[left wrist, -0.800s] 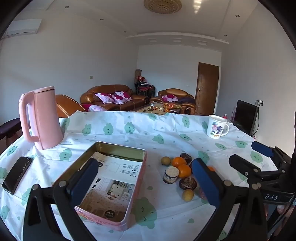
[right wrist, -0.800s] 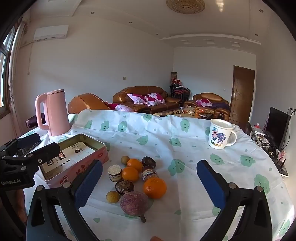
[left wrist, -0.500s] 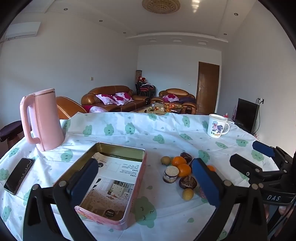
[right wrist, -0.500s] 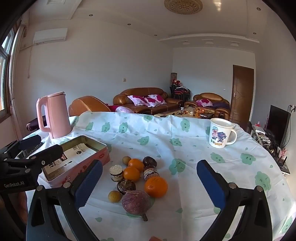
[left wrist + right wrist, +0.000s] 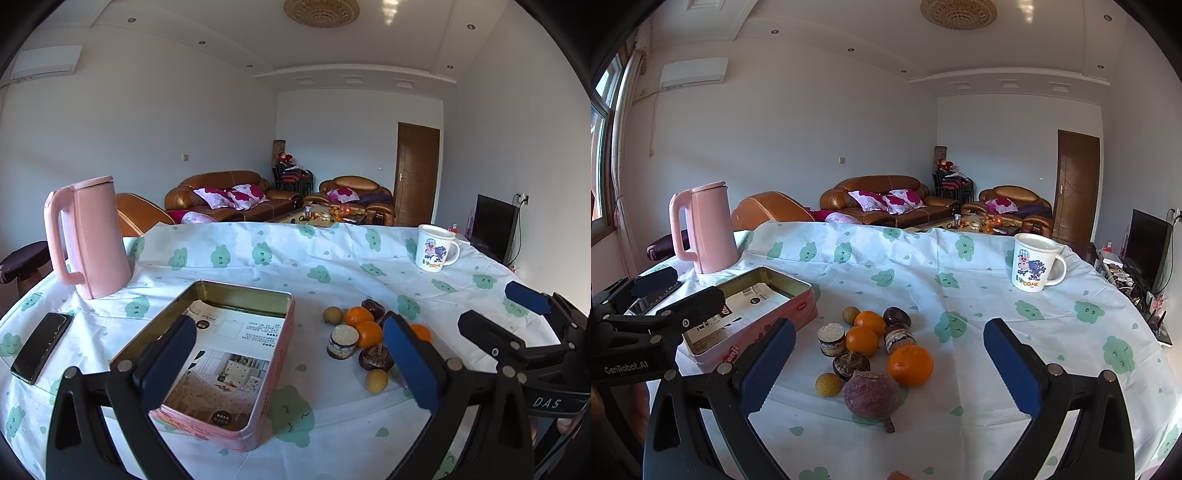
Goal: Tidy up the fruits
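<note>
In the left wrist view, the left tongs (image 5: 288,365) are held wide and empty above the tin (image 5: 258,295), which lies open on the desk (image 5: 332,258) with only printed paper inside; the fruits (image 5: 365,332) are clustered at 3 o'clock of the tin, near it but apart. In the right wrist view, the right tongs (image 5: 890,369) are likewise spread wide with nothing gripped, the fruit pile lying ahead between the pads, the tin at 10 o'clock. No fruit is seen placed in the tin, so the whole sorting is judged left to do.
</note>
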The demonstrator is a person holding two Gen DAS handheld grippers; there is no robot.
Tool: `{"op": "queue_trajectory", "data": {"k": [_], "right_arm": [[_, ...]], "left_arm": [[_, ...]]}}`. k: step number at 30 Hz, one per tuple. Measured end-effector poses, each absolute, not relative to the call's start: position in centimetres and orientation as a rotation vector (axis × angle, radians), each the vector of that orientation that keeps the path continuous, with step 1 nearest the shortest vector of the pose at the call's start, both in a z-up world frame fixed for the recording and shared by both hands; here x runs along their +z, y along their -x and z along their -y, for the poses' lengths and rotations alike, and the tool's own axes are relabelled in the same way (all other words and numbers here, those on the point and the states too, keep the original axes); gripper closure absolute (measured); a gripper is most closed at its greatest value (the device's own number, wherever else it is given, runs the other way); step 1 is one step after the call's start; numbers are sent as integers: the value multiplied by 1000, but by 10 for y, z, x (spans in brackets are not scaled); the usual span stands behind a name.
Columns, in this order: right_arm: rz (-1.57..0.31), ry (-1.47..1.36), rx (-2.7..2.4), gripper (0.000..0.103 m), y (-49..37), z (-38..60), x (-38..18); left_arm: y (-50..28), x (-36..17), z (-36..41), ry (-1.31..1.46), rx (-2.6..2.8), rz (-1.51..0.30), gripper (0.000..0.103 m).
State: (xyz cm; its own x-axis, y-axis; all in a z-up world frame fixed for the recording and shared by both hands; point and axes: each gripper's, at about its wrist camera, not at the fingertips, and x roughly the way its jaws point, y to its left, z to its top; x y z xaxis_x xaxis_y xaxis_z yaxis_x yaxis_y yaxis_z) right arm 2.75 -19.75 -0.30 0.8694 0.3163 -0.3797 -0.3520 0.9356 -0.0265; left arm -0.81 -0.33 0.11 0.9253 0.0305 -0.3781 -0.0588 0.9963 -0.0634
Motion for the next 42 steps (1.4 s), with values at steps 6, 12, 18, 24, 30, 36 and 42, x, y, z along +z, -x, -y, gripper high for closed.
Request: {"op": "queue_trajectory", "data": {"k": [6,12,18,24,30,36,42], "right_arm": [[-387,96,354,1,-26,195,-8],[-396,101,356,1,-25,194,-12],[-393,104,363,1,-23,193,-13],[-396,100,364,1,-22,193,-14],[-399,104,365,1,-22,193,-15],[-403,106,365,1,-22,191,-16],[-406,107,365,1,-23,191,-18]], "left_arm": [[9,0,4,72,48,-386,0],[10,-1,4,72,52,-387,0],[13,-3,5,69,55,-384,0],[14,-4,4,69,55,-384,0],[15,-4,3,69,56,-382,0],[15,-4,4,67,55,-382,0],[15,-4,3,66,57,-383,0]]}}
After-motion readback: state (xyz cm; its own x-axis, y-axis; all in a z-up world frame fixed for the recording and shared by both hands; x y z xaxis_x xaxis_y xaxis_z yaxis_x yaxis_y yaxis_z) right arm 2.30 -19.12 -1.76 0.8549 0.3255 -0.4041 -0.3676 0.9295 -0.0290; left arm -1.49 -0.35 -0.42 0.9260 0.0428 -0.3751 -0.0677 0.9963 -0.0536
